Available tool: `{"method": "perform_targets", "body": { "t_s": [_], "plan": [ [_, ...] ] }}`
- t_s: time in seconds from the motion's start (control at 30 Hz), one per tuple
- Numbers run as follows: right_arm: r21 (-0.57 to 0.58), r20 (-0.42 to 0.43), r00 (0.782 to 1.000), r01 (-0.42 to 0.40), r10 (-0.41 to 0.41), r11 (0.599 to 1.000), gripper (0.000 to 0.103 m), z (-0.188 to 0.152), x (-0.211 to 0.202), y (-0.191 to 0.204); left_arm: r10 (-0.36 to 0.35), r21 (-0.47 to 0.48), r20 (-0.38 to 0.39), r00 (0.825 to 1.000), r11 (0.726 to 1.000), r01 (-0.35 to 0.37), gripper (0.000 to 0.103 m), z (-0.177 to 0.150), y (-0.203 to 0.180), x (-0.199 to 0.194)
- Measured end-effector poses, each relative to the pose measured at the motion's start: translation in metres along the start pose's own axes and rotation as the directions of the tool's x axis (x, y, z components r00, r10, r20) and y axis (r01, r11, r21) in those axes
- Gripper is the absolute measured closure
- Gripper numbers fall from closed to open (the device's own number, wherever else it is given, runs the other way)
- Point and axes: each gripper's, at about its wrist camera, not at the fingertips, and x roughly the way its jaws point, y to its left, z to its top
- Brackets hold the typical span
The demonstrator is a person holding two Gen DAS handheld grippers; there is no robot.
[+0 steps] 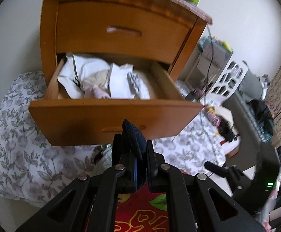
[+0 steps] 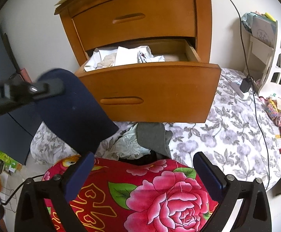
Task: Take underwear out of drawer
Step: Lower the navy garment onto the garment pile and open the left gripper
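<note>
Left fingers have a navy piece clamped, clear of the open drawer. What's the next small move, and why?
Probably lower the left gripper toward the pile on the floral sheet and open it there. The navy garment hangs outside the drawer, and other removed pieces already lie below it.

black plastic gripper (image 2: 143,171) arms with silver rivets and dark blue pads (image 2: 208,172).
</note>
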Motion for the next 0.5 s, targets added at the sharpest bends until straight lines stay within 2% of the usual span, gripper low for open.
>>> {"method": "perform_targets", "body": {
  "t_s": [0.17,0.33,0.5],
  "plan": [
    [0.013,-0.012,1.000,-0.001,0.001,1.000,0.000,-0.001,0.005,-0.005,0.017,0.021,-0.054,0.998,1.000,-0.016,0.096,-0.008,-0.003,0.031],
    [0.020,-0.027,1.000,-0.002,0.002,1.000,0.000,-0.003,0.011,-0.009,0.010,0.032,-0.054,0.999,0.999,-0.009,0.095,-0.006,-0.004,0.049],
    [0.023,-0.035,0.999,-0.001,0.002,1.000,0.000,-0.005,0.014,-0.010,0.060,0.025,-0.074,0.995,0.998,-0.059,0.095,-0.005,0.002,0.070]
  ]
}}
